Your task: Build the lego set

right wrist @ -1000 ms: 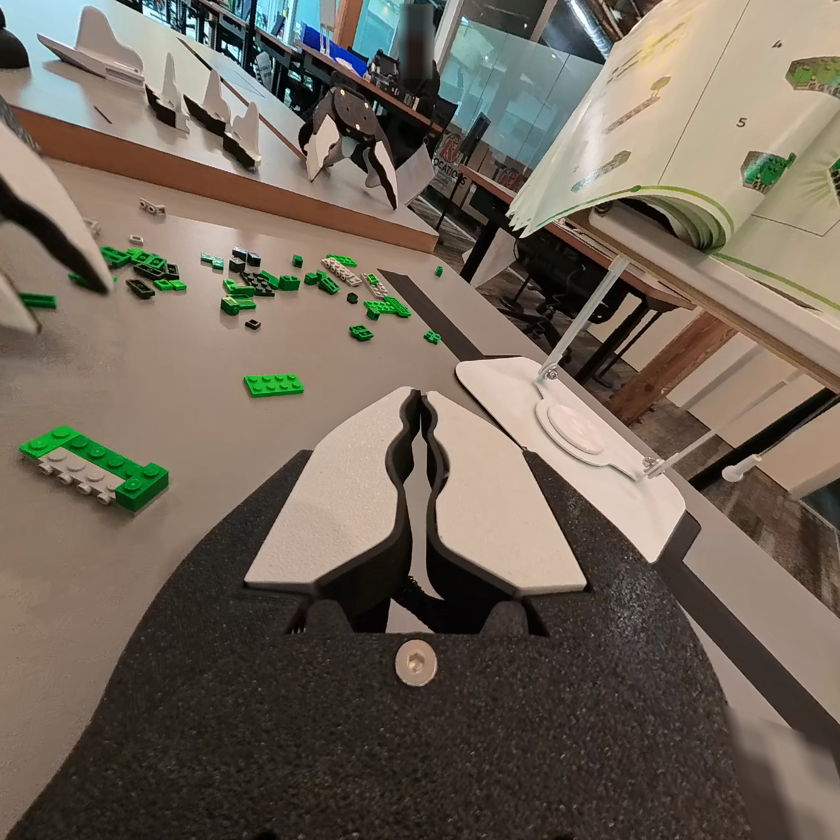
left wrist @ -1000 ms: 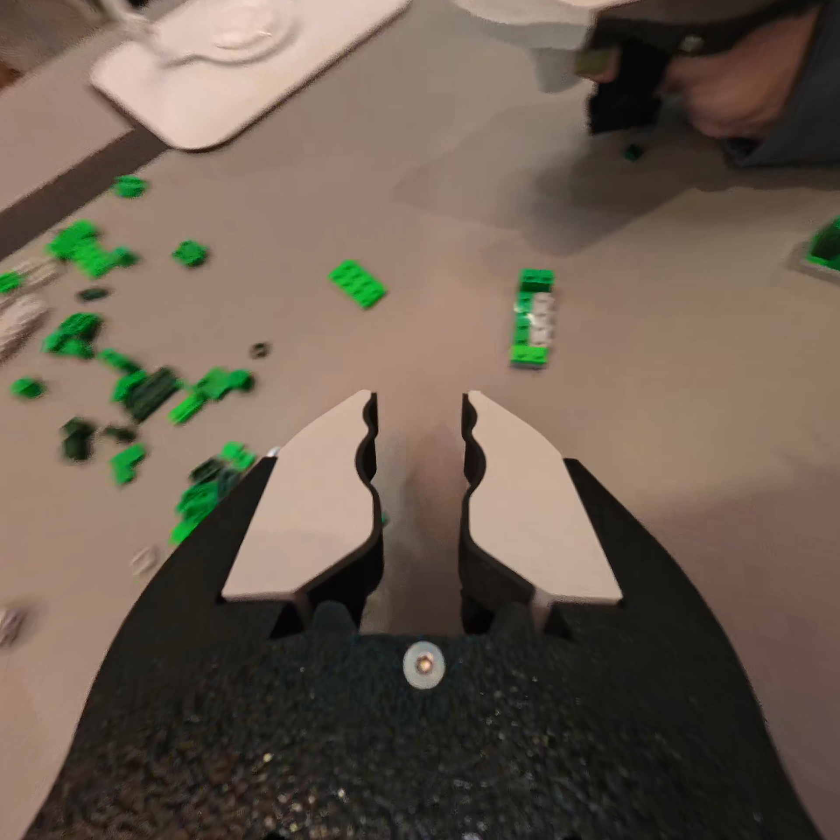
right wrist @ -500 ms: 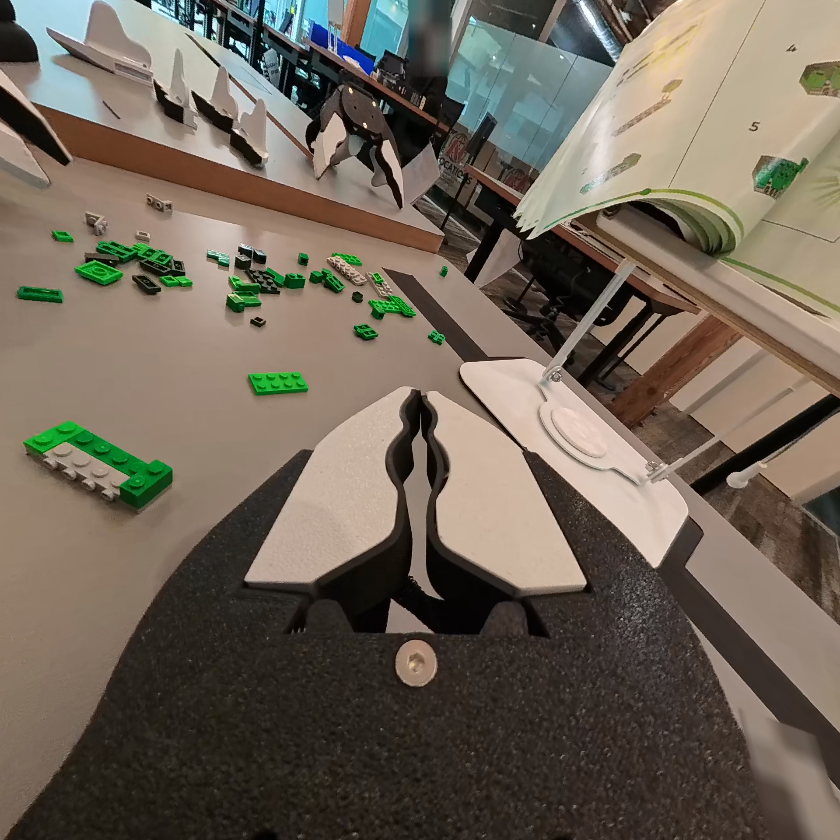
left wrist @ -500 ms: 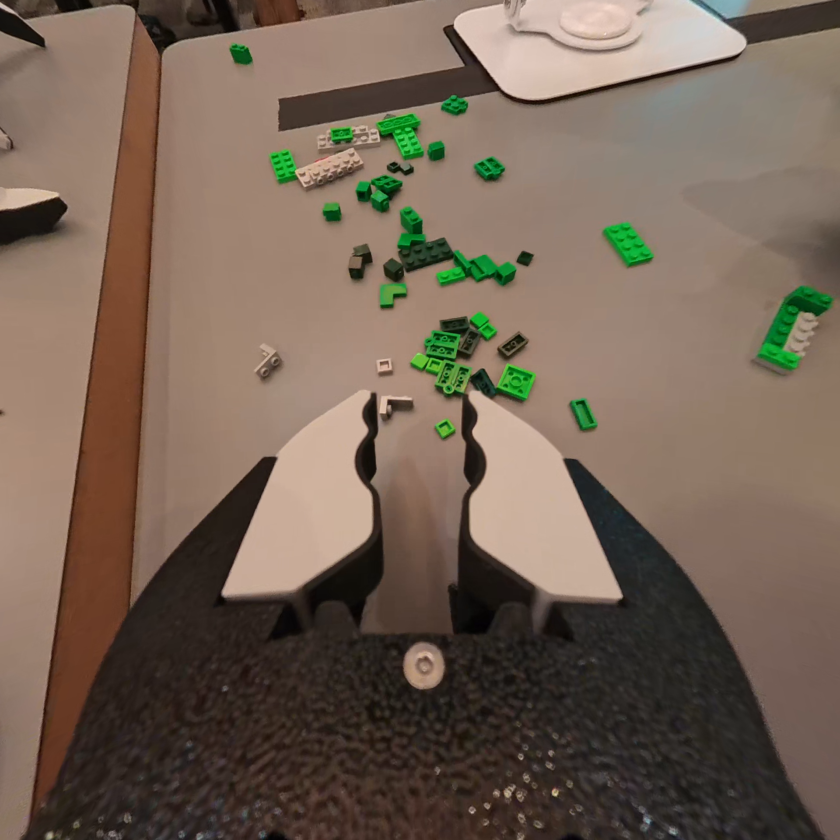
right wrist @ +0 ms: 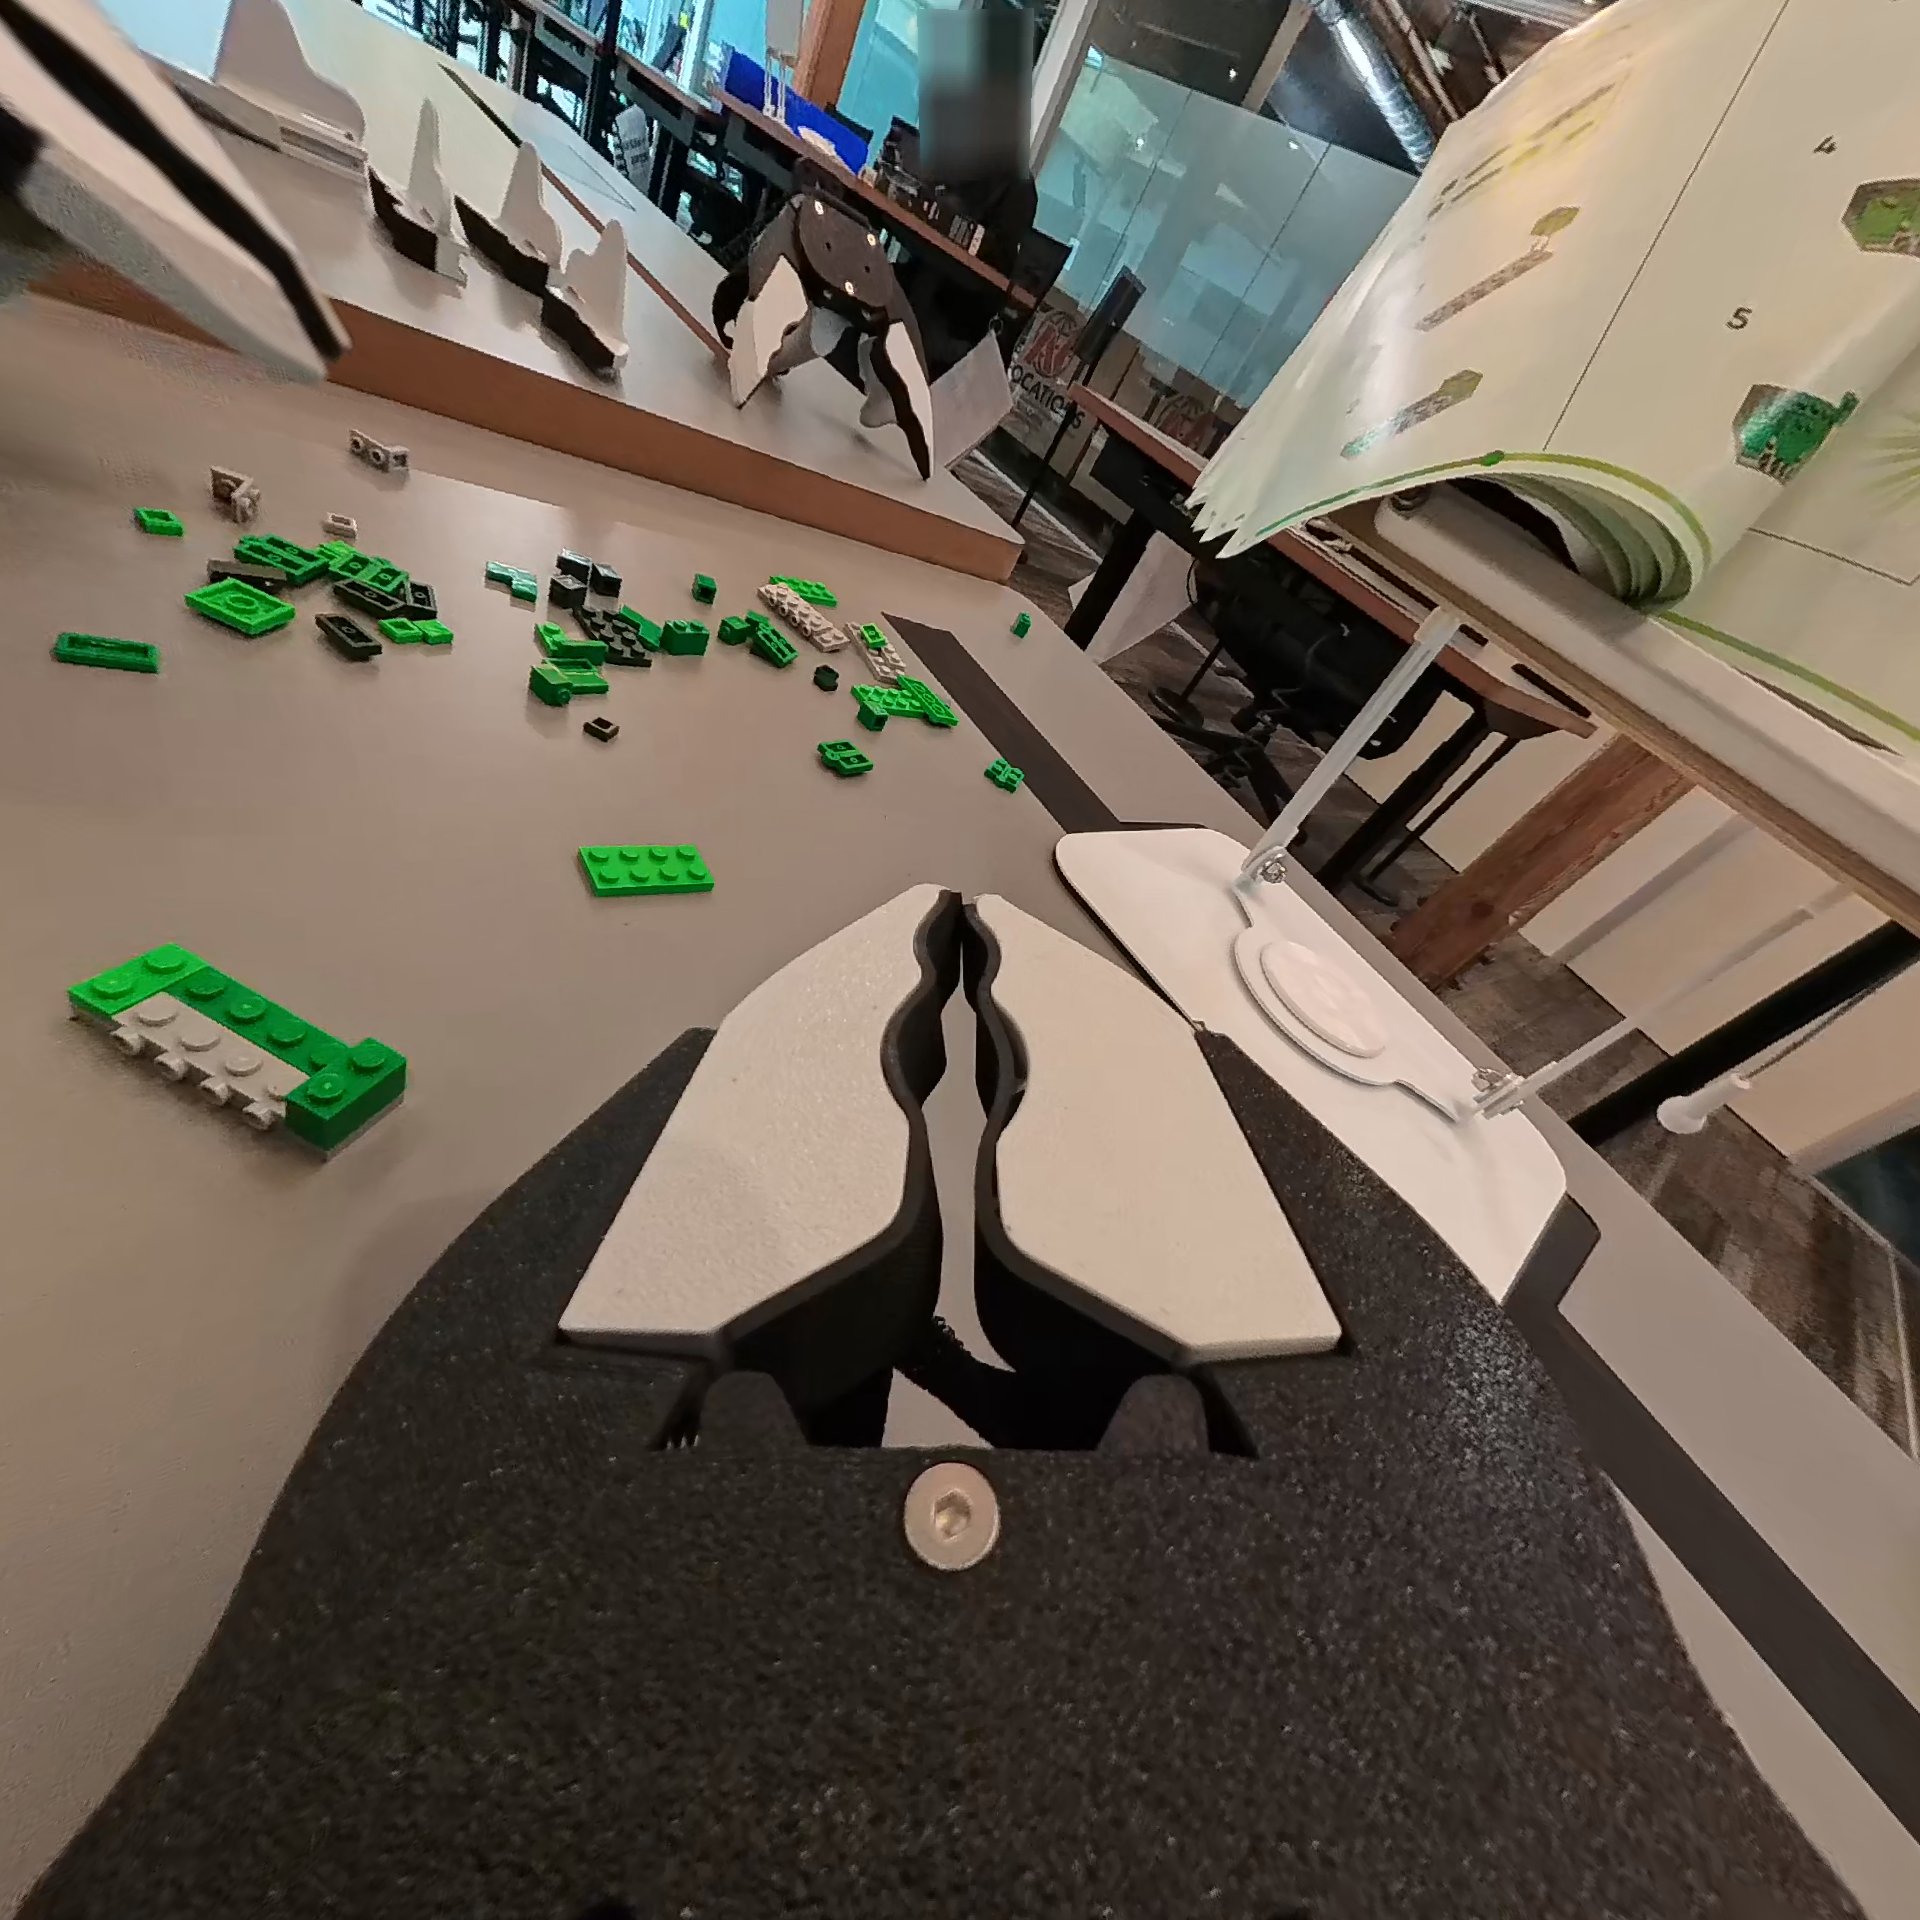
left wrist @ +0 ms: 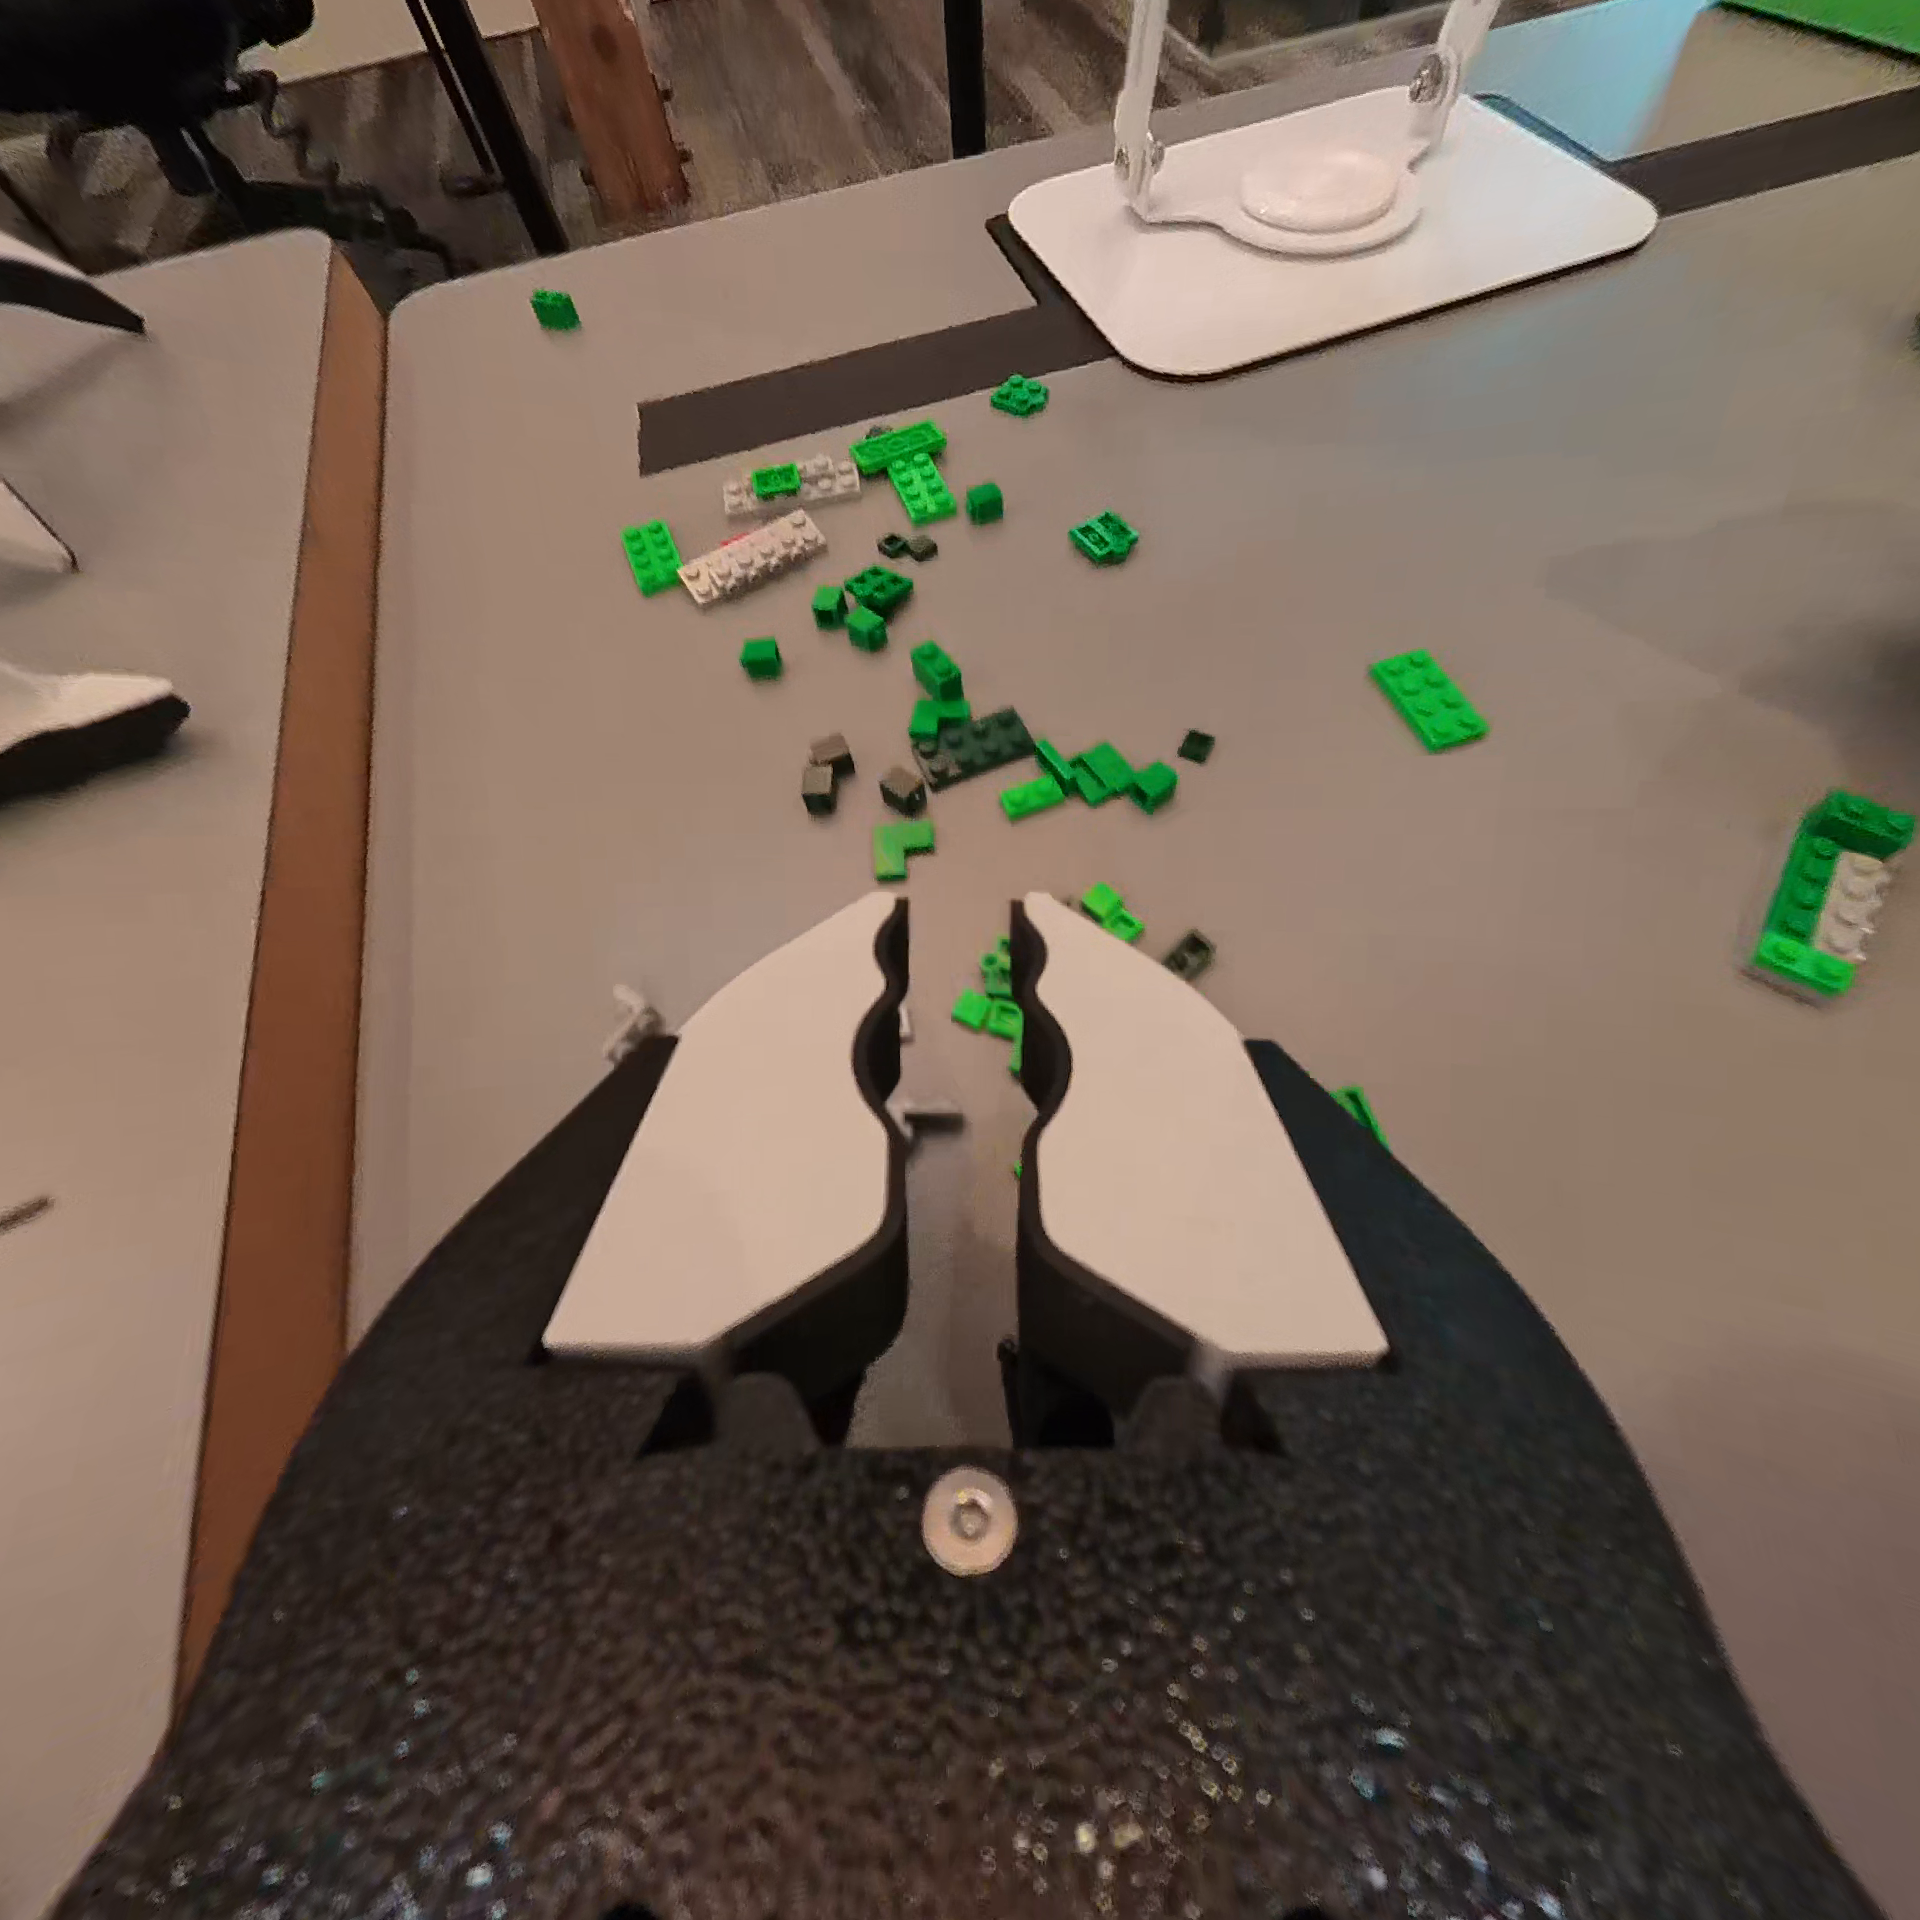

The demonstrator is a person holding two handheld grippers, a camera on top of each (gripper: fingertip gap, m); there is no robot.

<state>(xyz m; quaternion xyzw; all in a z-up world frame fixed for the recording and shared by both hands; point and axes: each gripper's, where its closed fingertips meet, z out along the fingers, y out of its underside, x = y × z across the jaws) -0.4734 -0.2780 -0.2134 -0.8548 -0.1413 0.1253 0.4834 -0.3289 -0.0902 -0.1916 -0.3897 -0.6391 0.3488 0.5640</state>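
Note:
Many loose green, dark green and grey Lego pieces (left wrist: 935,665) lie scattered on the grey table (left wrist: 1351,1039). My left gripper (left wrist: 959,909) is open and empty, low over the near end of the scatter, with small green pieces showing between its fingers. A part-built green and grey assembly (left wrist: 1823,899) lies to its right; it also shows in the right wrist view (right wrist: 239,1039). A green 2x4 plate (right wrist: 644,868) lies beyond it. My right gripper (right wrist: 961,902) is shut and empty, above the table near the white stand base (right wrist: 1195,935).
An open instruction booklet (right wrist: 1558,312) rests on the raised stand at the right. A black tape strip (left wrist: 831,400) runs along the far table edge. A second table (left wrist: 135,935) with spare gripper fingers stands to the left, behind a brown edge. My hands' fingertips stand some 25 centimetres from each other.
My left gripper has swung left from the assembly to the loose pieces and moved forward over them, jaws still open. The right gripper has hardly moved and stays shut.

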